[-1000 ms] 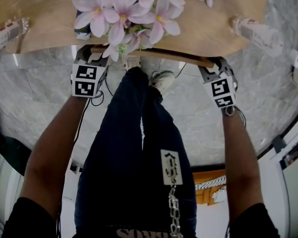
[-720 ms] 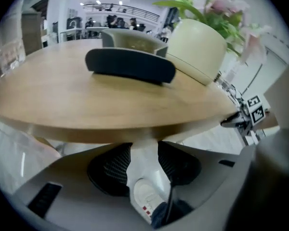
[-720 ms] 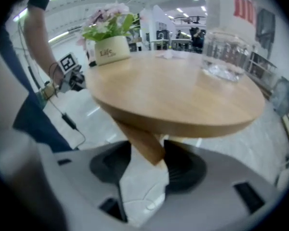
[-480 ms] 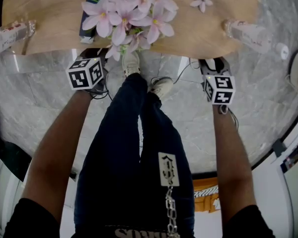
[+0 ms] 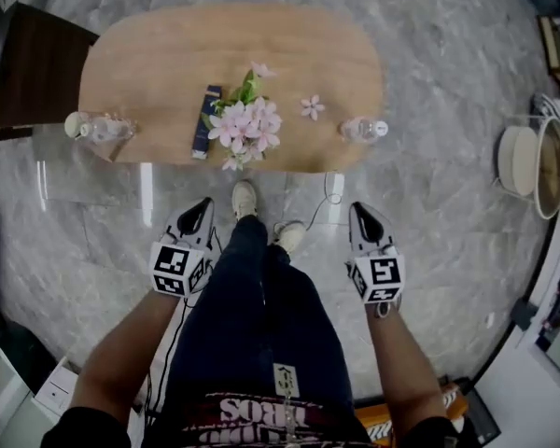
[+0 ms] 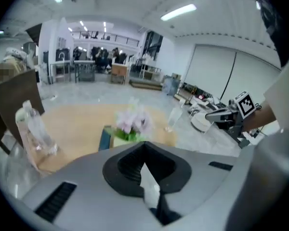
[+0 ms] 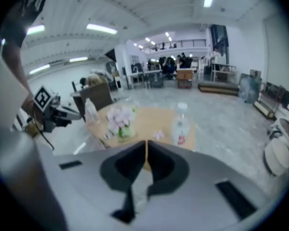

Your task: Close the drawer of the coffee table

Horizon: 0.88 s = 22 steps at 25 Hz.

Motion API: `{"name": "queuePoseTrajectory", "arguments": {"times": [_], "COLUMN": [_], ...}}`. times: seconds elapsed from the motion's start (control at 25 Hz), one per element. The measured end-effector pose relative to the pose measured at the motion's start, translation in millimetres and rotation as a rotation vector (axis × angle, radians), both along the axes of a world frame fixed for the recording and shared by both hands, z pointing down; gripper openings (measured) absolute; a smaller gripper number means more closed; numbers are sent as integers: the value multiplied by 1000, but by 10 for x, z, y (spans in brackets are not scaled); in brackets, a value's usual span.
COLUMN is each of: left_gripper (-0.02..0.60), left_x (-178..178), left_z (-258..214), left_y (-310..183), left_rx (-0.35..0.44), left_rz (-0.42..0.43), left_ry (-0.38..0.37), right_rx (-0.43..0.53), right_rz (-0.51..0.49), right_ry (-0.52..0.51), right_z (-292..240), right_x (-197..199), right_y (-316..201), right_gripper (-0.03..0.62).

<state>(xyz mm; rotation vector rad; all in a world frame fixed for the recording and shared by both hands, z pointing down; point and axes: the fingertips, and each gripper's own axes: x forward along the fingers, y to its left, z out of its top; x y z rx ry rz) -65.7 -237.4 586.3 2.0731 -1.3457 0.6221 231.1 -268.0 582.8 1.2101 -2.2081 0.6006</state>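
- Left gripper (image 5: 202, 207) and right gripper (image 5: 359, 212): jaws together, nothing between them, held nearest, well apart from the table.
- Coffee table (image 5: 299, 54), farther: no drawer projects at its near edge; judged closed.
- Drawer is probably rigid and free-sliding: press the front evenly at 2 points.

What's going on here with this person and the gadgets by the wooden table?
A person stands in front of a low wooden table, holding a claw in each hand. The left claw and right claw are both shut, empty and clear of the table. On it sit pink flowers, a dark blue box and two bottles. No drawer sticks out on the near side, so it looks closed.
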Motion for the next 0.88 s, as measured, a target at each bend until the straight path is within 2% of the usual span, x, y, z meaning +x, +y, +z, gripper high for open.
{"name": "queuePoseTrajectory", "arguments": {"times": [0.2, 0.28, 0.36, 0.48, 0.68, 0.88], "left_gripper": [21, 20, 20, 20, 21, 20], "left_x": [187, 266, 309, 317, 216, 53], "left_z": [-2114, -2753, -3172, -3453, -3435, -3546], "left_y": [-43, 5, 33, -13, -205, -623], "left_rx": [252, 347, 425, 486, 454, 479], "left_rz": [-46, -48, -22, 34, 51, 147], "left_ry": [55, 52, 24, -9, 19, 46], "right_rx": [131, 183, 236, 303, 330, 352], "right_rz": [12, 13, 2, -15, 19, 108], "right_ry": [-180, -221, -242, -244, -225, -203], "right_z": [-1787, -2254, -2586, -2893, -3137, -3252], "right_x": [-369, -423, -506, -648, -764, -971], "right_y": [245, 343, 395, 376, 241, 41], "right_gripper": [34, 34, 34, 34, 34, 34]}}
